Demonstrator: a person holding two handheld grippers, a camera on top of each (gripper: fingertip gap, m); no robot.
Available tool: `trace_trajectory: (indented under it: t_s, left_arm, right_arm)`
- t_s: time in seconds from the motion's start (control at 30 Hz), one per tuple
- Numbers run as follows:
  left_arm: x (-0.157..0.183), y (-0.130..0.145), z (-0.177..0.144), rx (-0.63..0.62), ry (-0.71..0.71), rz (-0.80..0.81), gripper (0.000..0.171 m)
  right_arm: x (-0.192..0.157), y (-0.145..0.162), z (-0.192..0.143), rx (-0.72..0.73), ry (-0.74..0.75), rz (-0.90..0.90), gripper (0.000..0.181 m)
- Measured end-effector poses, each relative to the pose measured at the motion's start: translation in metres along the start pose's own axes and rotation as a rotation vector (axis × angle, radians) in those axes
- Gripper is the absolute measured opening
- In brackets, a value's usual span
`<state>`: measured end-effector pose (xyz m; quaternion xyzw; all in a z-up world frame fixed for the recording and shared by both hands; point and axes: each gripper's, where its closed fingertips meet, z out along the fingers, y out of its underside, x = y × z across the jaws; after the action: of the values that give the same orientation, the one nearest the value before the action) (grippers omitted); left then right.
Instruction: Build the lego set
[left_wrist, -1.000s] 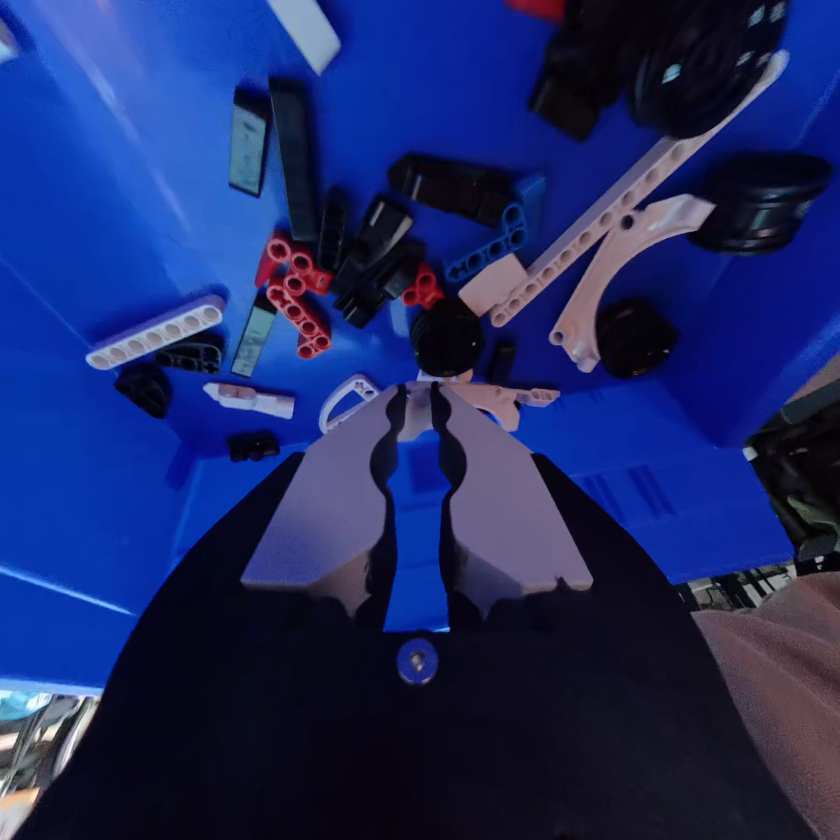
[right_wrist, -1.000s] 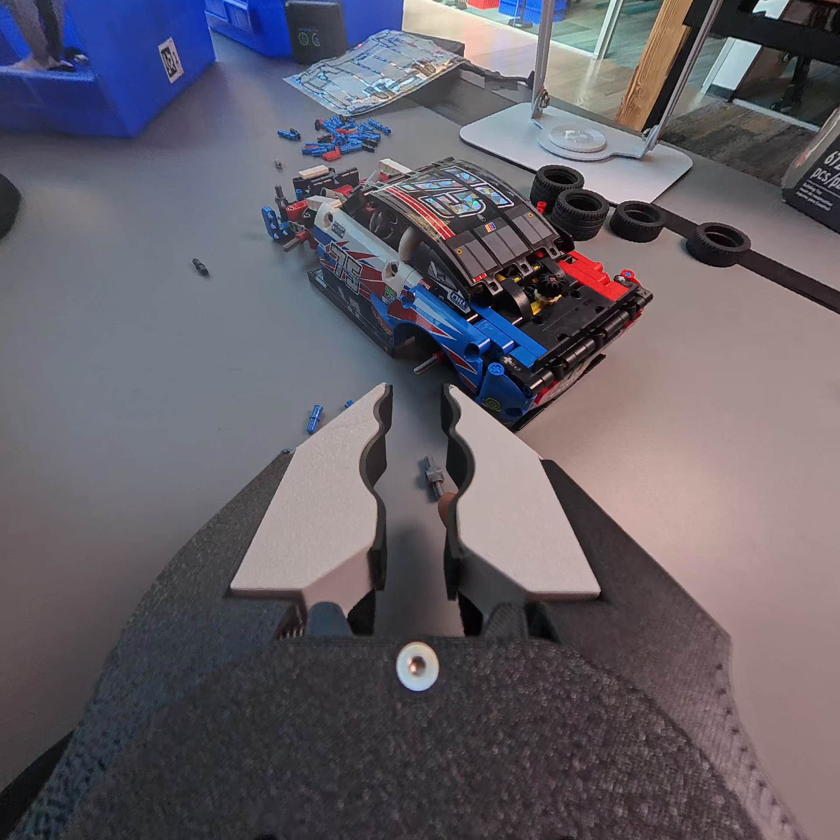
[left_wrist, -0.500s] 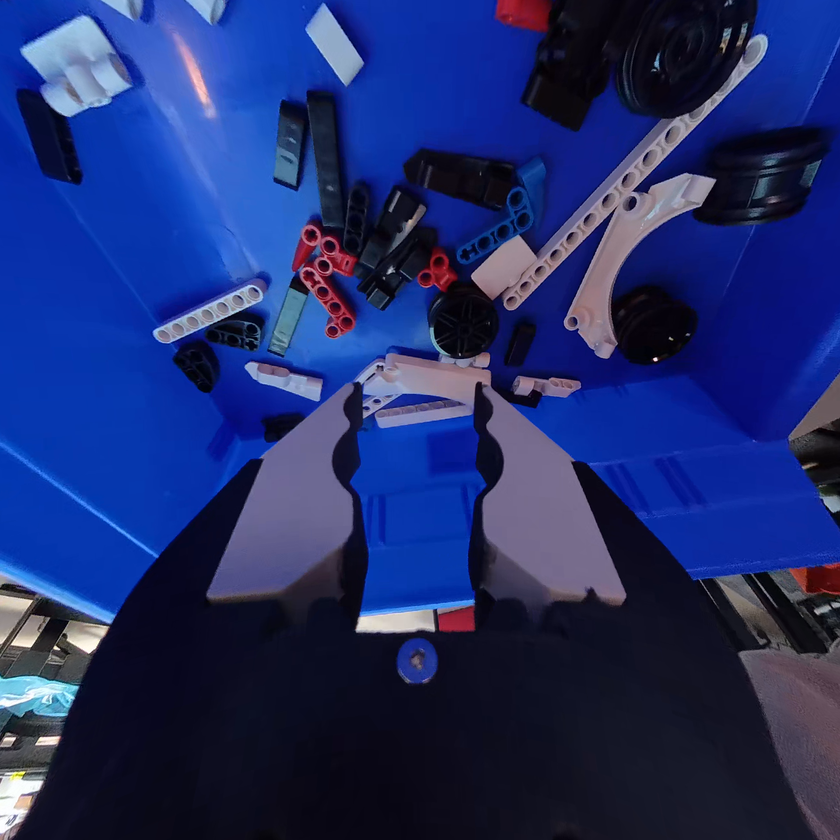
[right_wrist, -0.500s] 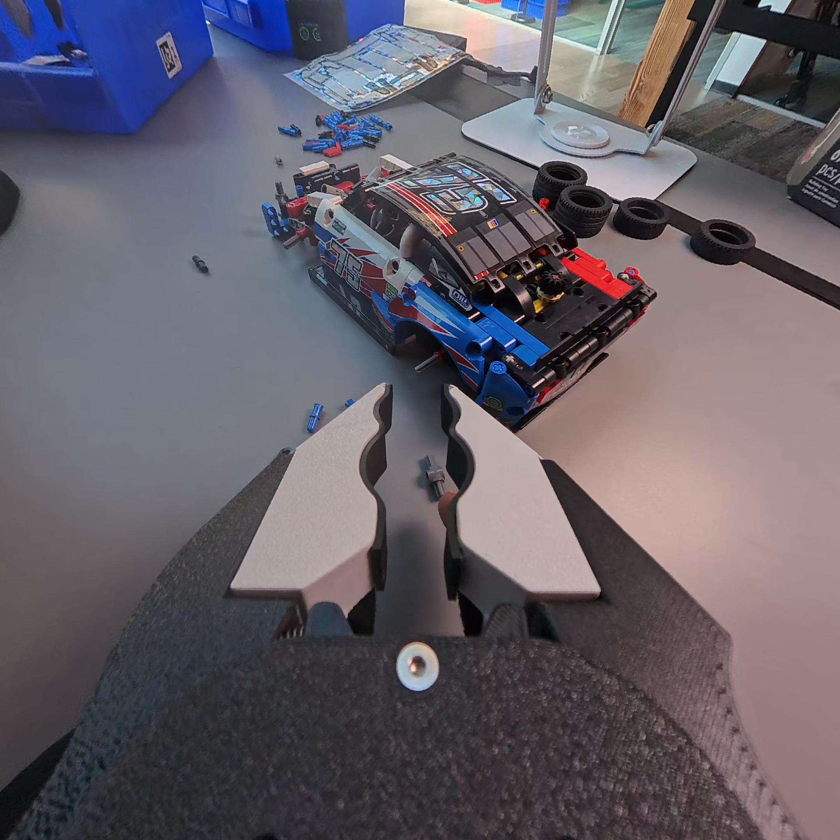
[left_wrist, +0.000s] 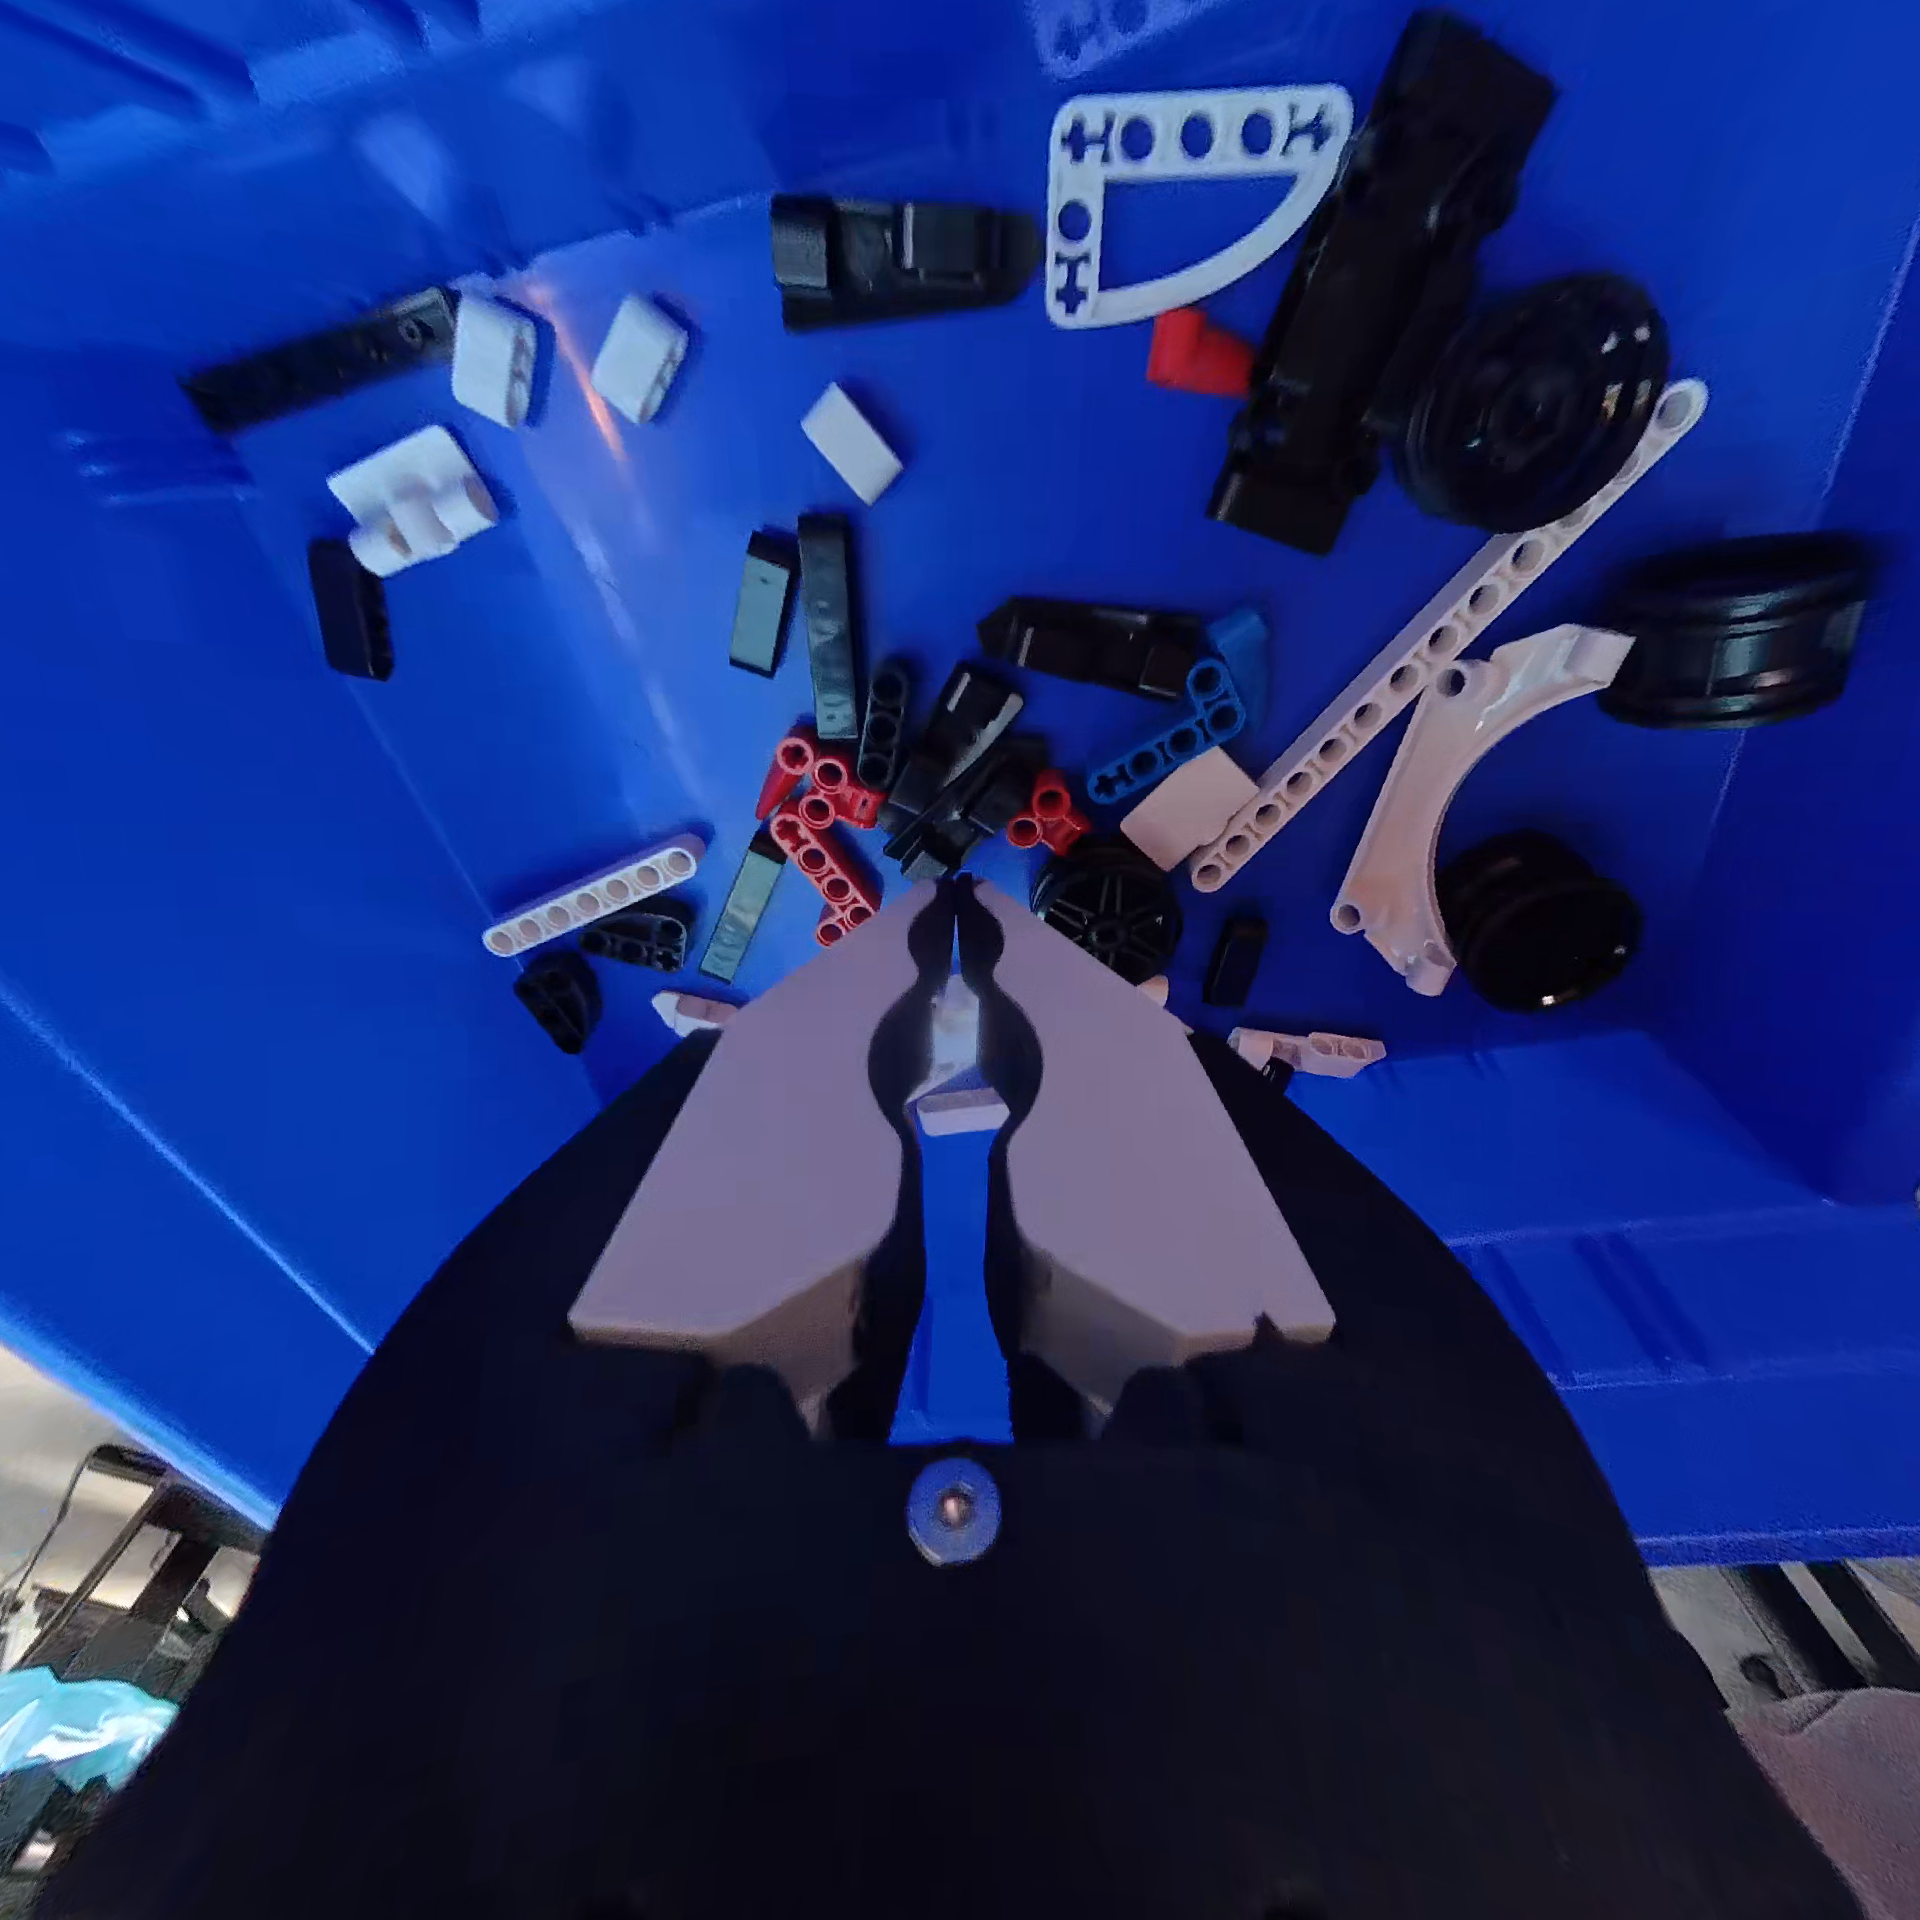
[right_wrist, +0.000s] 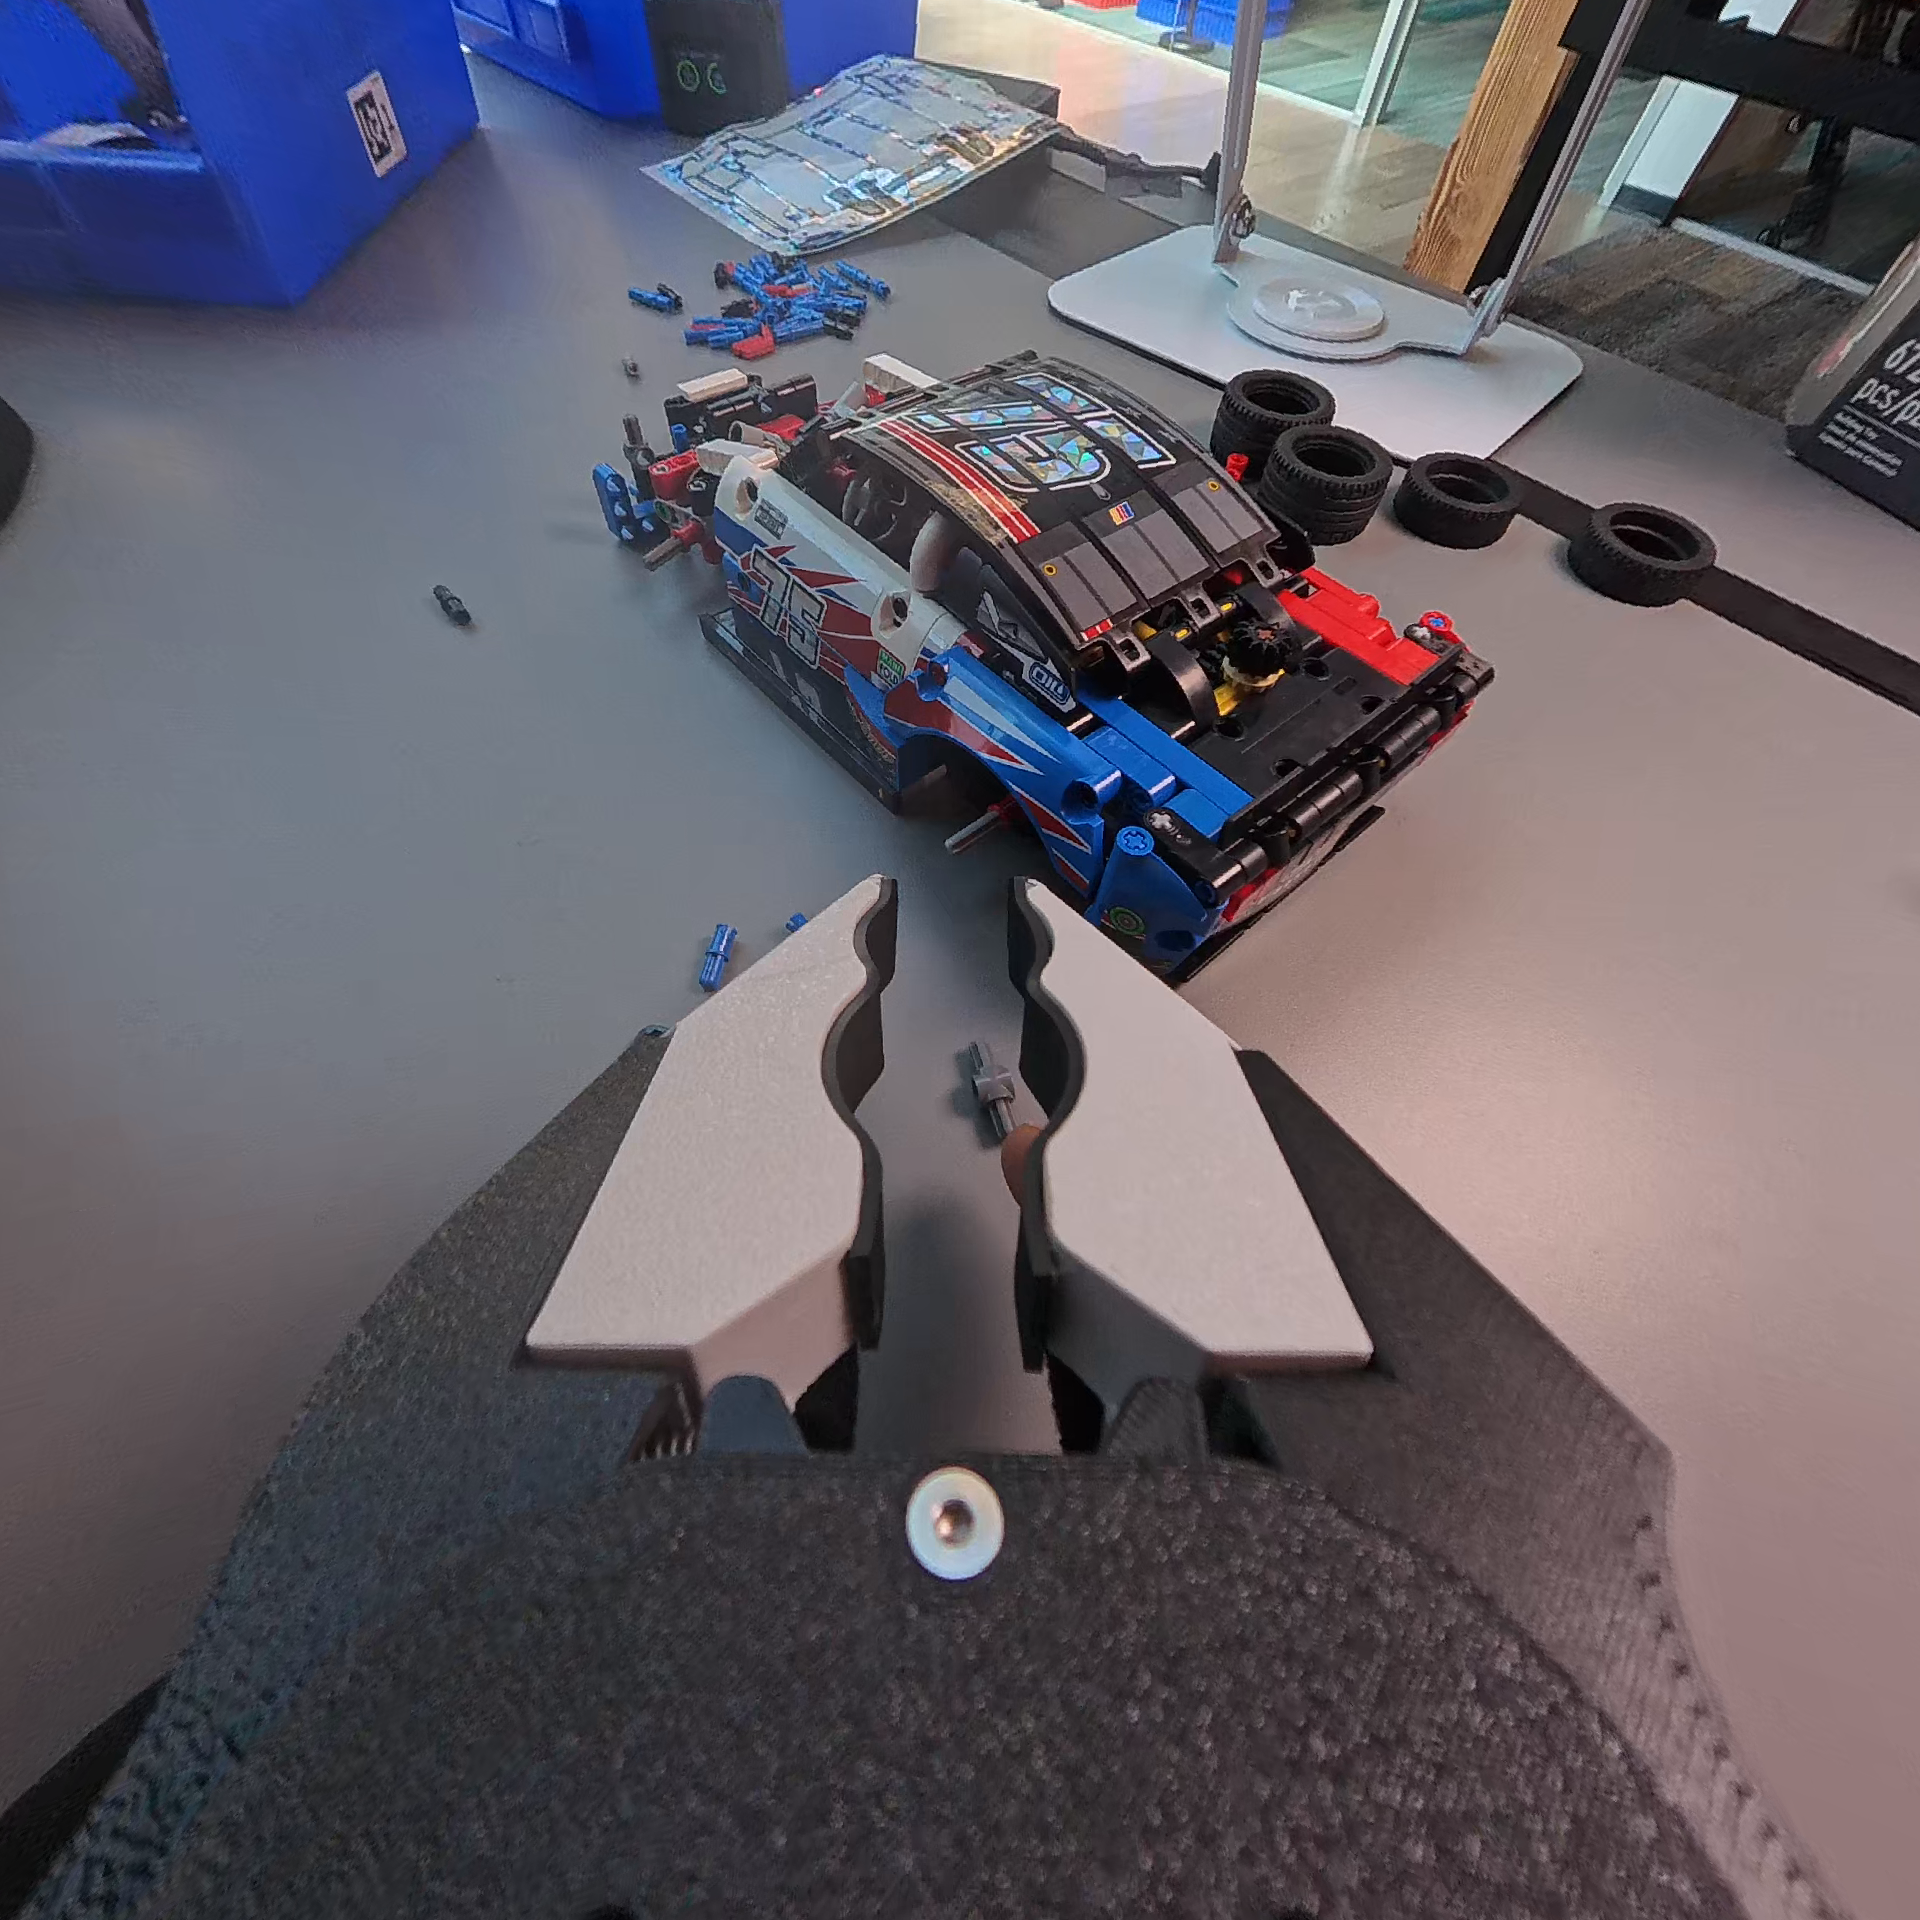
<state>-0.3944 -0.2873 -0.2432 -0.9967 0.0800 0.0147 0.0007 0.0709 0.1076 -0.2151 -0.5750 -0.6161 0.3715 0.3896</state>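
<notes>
In the left wrist view my left gripper (left_wrist: 954, 906) is inside a blue bin (left_wrist: 312, 1039), its tips nearly touching. It is shut on a small white lego piece (left_wrist: 951, 1044) that sits in the hollow between the jaws. Loose parts lie on the bin floor beyond the tips: red beams (left_wrist: 826, 831), a long white beam (left_wrist: 1455, 644), a white arch (left_wrist: 1455, 790) and black wheel hubs (left_wrist: 1527, 416). In the right wrist view my right gripper (right_wrist: 954, 899) is open and empty, low over the grey table. The partly built race car (right_wrist: 1039, 623) stands just beyond it.
A small grey pin (right_wrist: 992, 1091) lies on the table between the right fingers, and a blue pin (right_wrist: 715, 954) lies left of them. Several black tyres (right_wrist: 1320, 478), a pile of blue pins (right_wrist: 779, 301), a sticker sheet (right_wrist: 852, 156), a stand base (right_wrist: 1320, 332) and the blue bin (right_wrist: 208, 187) lie farther back. The left gripper's tips are roughly 60 centimeters from the right gripper's. From my left tips it is roughly 10 centimeters to the white arch (left_wrist: 1455, 790); from my right, 55 centimeters.
My left gripper was open half a second ago. It has now closed on the white piece and drawn back from the bin floor. The right gripper has stayed in place.
</notes>
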Motion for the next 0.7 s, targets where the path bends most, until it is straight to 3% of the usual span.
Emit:
trace_trajectory:
  t_s: [0.03,0.13,0.23,0.37,0.57,0.7]
  left_arm:
    - [0.002,-0.003,-0.003,0.021,0.002,0.01,0.002]
    - [0.017,0.003,-0.003,-0.012,0.072,0.005,0.042]
    - [0.028,0.009,0.005,-0.052,0.093,0.034,0.054]
    - [0.02,0.014,0.016,-0.095,0.016,0.078,0.031]
    - [-0.036,-0.004,-0.007,0.05,-0.254,-0.015,0.031]
    - [-0.043,-0.007,-0.018,0.097,-0.305,-0.038,0.036]
  right_arm:
    - [0.0,0.0,0.0,0.0,0.0,0.001,0.019]
    - [0.0,0.001,0.001,-0.004,-0.003,0.001,0.019]
    - [-0.001,0.002,0.002,-0.008,-0.006,0.001,0.019]
    - [-0.001,0.001,0.002,-0.008,-0.005,0.002,0.019]
    - [-0.001,0.001,0.002,-0.005,-0.002,0.001,0.019]
    - [-0.001,0.0,0.002,-0.004,-0.003,0.001,0.019]
